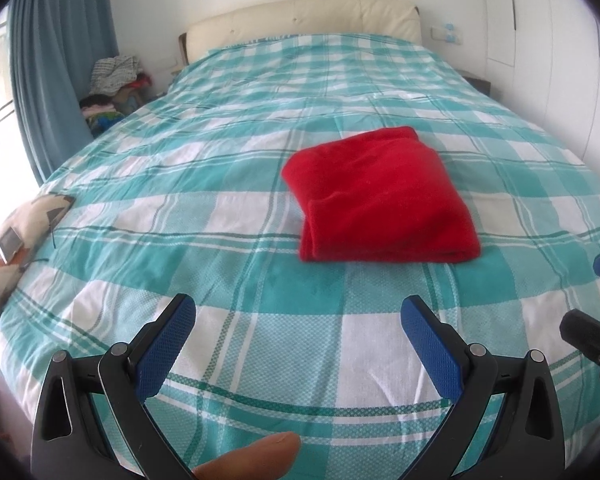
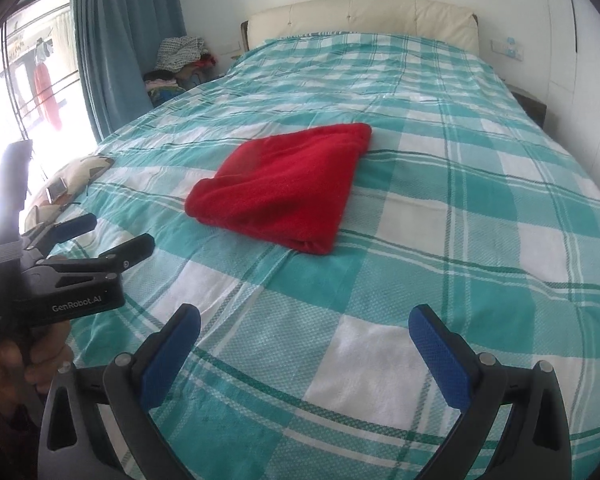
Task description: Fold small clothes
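On the checked bed, folded red garment, apparently fleece, both grippers' jaws wide, empty

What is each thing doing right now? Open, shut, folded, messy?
Red garment: folded, flat on the bed.
Left gripper: jaws open, holding nothing.
Right gripper: jaws open, holding nothing.
Bedspread: spread out, lightly wrinkled.
Curtain: drawn aside.
Clothes pile: heaped, unfolded.

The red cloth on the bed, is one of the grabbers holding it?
No. Nothing is held. The red cloth lies folded on the bed, and the left gripper and right gripper are both open, short of it.
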### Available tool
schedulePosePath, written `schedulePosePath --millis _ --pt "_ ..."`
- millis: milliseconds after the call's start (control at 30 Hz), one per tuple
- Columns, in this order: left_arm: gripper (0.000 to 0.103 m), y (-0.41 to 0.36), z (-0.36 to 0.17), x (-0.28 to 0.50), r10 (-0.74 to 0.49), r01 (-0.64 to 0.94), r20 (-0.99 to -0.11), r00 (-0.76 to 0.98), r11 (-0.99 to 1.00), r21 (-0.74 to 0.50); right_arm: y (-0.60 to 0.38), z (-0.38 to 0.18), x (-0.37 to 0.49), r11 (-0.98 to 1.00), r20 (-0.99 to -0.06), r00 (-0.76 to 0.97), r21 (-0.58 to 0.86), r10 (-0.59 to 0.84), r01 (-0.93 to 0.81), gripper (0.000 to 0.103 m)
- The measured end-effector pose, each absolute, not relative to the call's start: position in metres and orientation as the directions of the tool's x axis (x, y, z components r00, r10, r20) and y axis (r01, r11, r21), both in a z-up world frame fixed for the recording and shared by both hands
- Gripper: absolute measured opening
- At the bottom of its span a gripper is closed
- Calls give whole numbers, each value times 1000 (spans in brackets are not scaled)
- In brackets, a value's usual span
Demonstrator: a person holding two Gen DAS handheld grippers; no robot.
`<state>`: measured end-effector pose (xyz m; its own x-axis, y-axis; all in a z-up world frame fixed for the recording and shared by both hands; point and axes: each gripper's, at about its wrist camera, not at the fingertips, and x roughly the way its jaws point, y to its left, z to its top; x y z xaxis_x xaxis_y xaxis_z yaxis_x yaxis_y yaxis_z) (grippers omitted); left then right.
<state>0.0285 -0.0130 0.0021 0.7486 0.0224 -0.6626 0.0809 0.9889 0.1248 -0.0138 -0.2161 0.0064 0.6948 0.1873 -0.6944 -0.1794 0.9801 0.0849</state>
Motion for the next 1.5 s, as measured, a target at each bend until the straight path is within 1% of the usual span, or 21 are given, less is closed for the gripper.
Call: schedulePosePath --millis 200,467,1000,1300,1500 --pt "103 -15 2 27 17 84 -666 746 989 120 -221 9 -12 988 -671 730 24 127 -150 103" --pt "103 -12 -2 31 68 39 -686 725 989 140 -221 5 -9 989 -686 717 27 124 -145 103" --pt "103 -12 -5 32 84 37 -692 717 987 158 -216 3 -7 988 -695 709 12 120 -156 103" --pt "103 -13 -5 33 62 62 -699 713 987 151 -213 5 -9 987 -691 713 -1 116 -161 103" --pt "103 -13 -3 31 71 44 -683 727 988 149 -213 5 -9 986 -689 716 -5 115 -164 103"
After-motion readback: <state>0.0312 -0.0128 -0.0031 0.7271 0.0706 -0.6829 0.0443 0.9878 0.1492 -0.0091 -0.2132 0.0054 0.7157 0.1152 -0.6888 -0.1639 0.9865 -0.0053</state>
